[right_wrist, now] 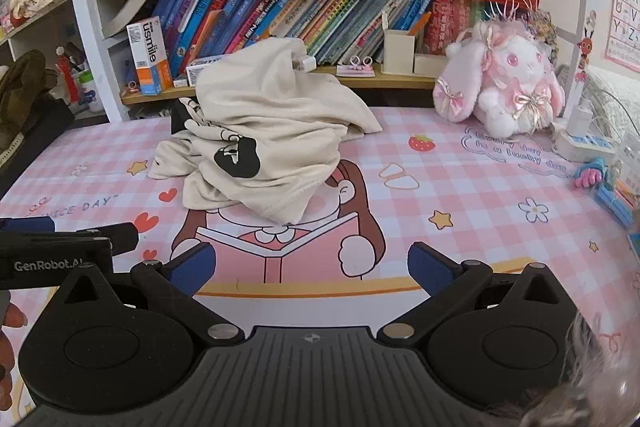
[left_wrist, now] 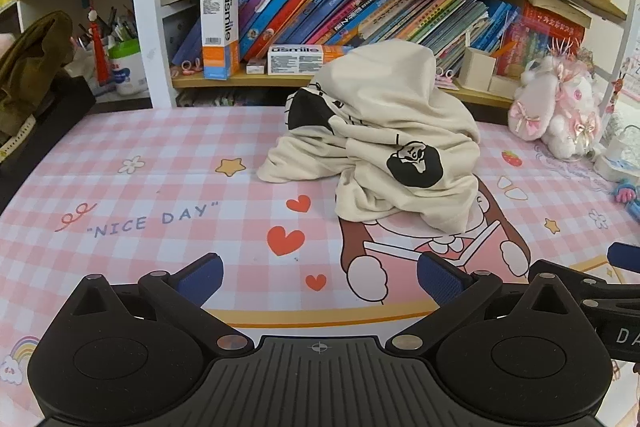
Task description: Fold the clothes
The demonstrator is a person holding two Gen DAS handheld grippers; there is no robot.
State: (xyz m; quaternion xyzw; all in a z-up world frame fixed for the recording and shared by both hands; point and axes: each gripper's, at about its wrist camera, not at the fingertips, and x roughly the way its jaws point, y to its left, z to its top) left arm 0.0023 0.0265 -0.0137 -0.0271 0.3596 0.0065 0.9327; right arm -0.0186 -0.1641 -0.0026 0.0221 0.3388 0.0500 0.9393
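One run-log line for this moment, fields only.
stage: pre-grasp | cream garment: crumpled heap on checked mat, unfolded | left claw: open, empty | right claw: open, empty

A pink checked desk mat covers the table — behind it stands a bookshelf with leaning books. On the shelf's left end stands a usmile box. Right of the shelf sits a pink plush rabbit — beside it, a power strip.
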